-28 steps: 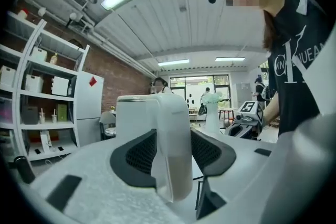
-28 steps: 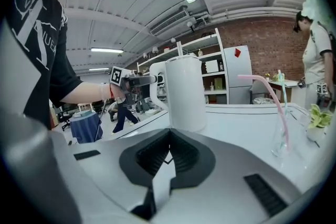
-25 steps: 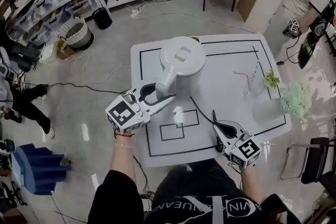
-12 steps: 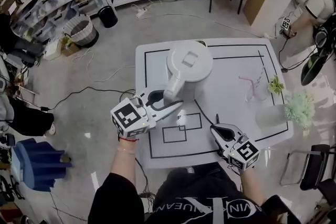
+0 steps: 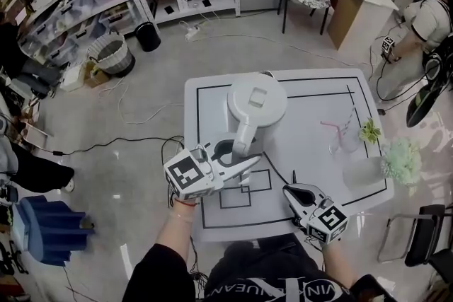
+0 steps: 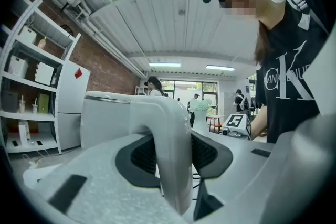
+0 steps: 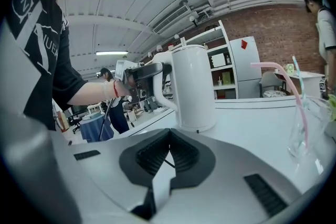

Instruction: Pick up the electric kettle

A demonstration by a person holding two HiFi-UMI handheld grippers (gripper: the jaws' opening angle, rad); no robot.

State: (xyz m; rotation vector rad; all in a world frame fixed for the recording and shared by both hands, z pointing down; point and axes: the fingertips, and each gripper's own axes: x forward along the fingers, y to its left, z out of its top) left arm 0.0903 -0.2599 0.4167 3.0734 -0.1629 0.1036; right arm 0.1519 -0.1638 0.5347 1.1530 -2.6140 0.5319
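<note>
The white electric kettle [image 5: 257,99] stands at the middle of the white table [image 5: 311,109], its handle [image 5: 241,138] pointing toward me. My left gripper [image 5: 237,155] is level and has that handle between its jaws. In the left gripper view the handle [image 6: 168,149] fills the gap, both pads touch it, and the jaws are still closing. My right gripper [image 5: 291,191] hovers over the table's front edge, shut and empty. The right gripper view shows its own jaw tips [image 7: 169,136] meeting, with the kettle [image 7: 191,86] and the left gripper [image 7: 144,73] beyond.
A clear glass with a pink straw [image 5: 343,131] and a small green plant [image 5: 367,129] stand at the table's right. A vase of pale flowers [image 5: 400,152] is at the right edge. A black cable [image 5: 272,159] runs from the kettle toward me. A person [image 5: 425,18] stands far right.
The left gripper's jaws have narrowed onto the kettle handle and the gripper has shifted a little with it. The right gripper has kept its place.
</note>
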